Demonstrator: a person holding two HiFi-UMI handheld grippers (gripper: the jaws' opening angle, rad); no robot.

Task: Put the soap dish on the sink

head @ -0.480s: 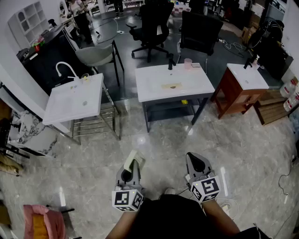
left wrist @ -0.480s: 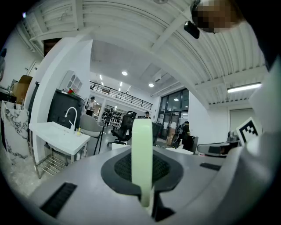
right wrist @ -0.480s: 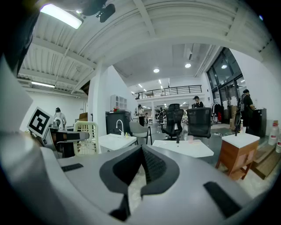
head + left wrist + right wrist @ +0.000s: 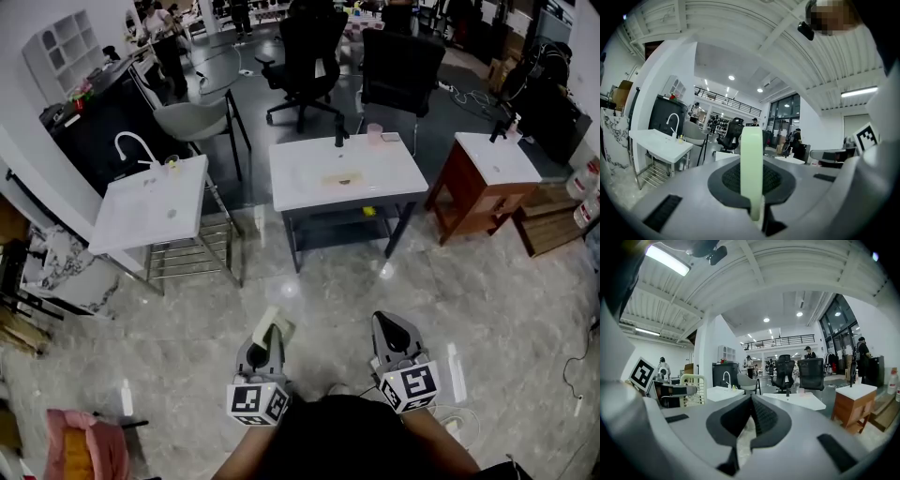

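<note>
My left gripper (image 4: 269, 339) is shut on a pale green soap dish (image 4: 275, 324), held low over the floor. In the left gripper view the soap dish (image 4: 751, 168) stands edge-on between the dark pads. My right gripper (image 4: 389, 328) hangs beside it, shut and empty; in its own view the right gripper (image 4: 751, 401) has its pads meeting. That view also shows the slatted soap dish (image 4: 693, 390) at the left. A white sink (image 4: 342, 175) with a black tap stands ahead in the middle, well beyond both grippers.
A second white sink (image 4: 150, 206) with a curved tap stands at the left on a metal rack. A third basin tops a wooden cabinet (image 4: 487, 183) at the right. Black office chairs (image 4: 398, 66) stand behind the middle sink. Marble floor lies between me and the sinks.
The head view has shifted slightly toward the sinks. Both grippers keep their places, and the soap dish stays in the left one.
</note>
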